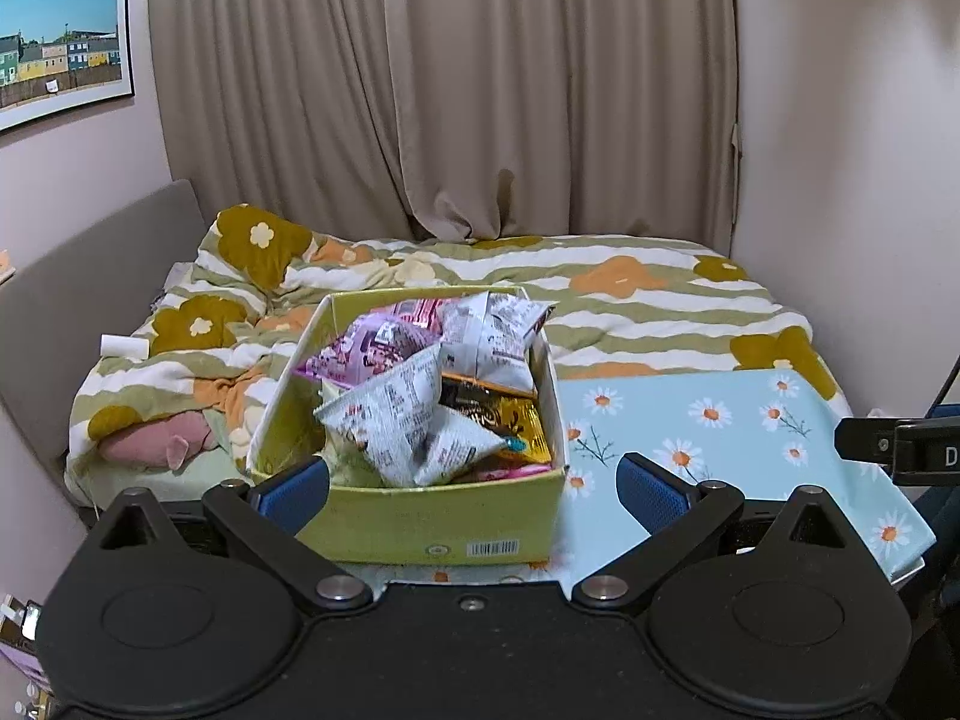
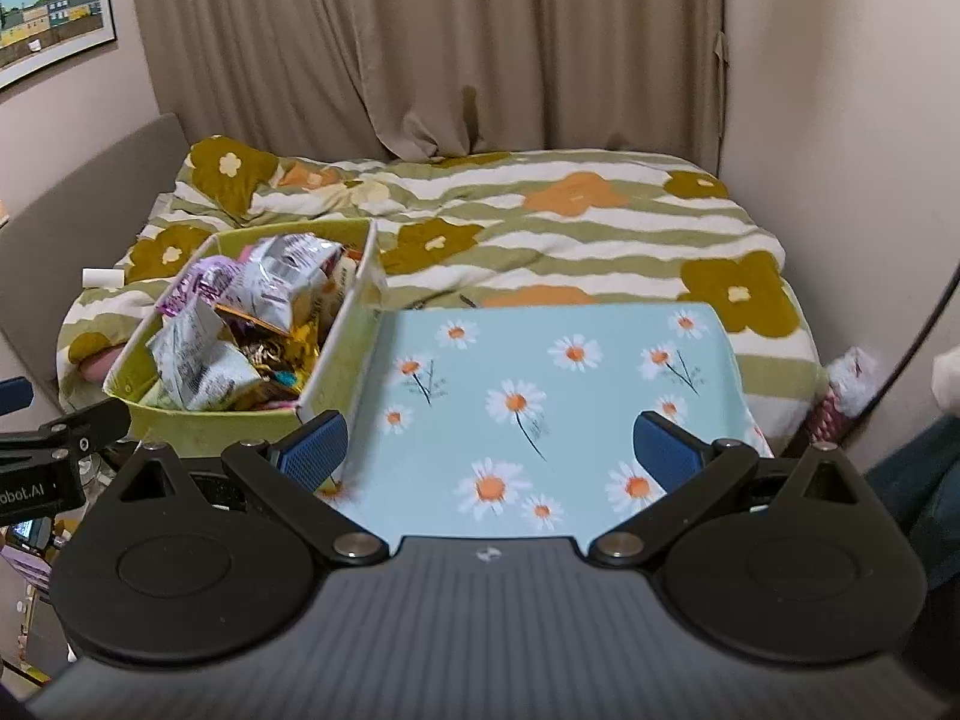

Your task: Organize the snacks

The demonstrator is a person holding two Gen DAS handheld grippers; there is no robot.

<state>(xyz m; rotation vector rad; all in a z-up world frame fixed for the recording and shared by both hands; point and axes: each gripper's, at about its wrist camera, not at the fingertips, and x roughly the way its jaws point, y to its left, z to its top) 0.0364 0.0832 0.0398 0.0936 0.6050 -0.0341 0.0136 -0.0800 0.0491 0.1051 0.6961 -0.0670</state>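
Observation:
A yellow-green cardboard box (image 1: 420, 531) full of snack packets stands on a light blue daisy-print board (image 1: 720, 420). White printed packets (image 1: 408, 414), a purple packet (image 1: 360, 354) and gold wrappers (image 1: 504, 420) fill it. My left gripper (image 1: 474, 489) is open and empty just in front of the box's near wall. In the right wrist view the box (image 2: 198, 429) is at the left and the board (image 2: 540, 396) lies ahead. My right gripper (image 2: 489, 450) is open and empty over the board's near edge.
The board lies on a bed with a striped flower-print duvet (image 2: 570, 228). A pink plush (image 1: 156, 444) lies left of the box. Curtains (image 1: 450, 90) hang behind. A snack packet (image 2: 846, 384) sits off the bed's right edge by the wall.

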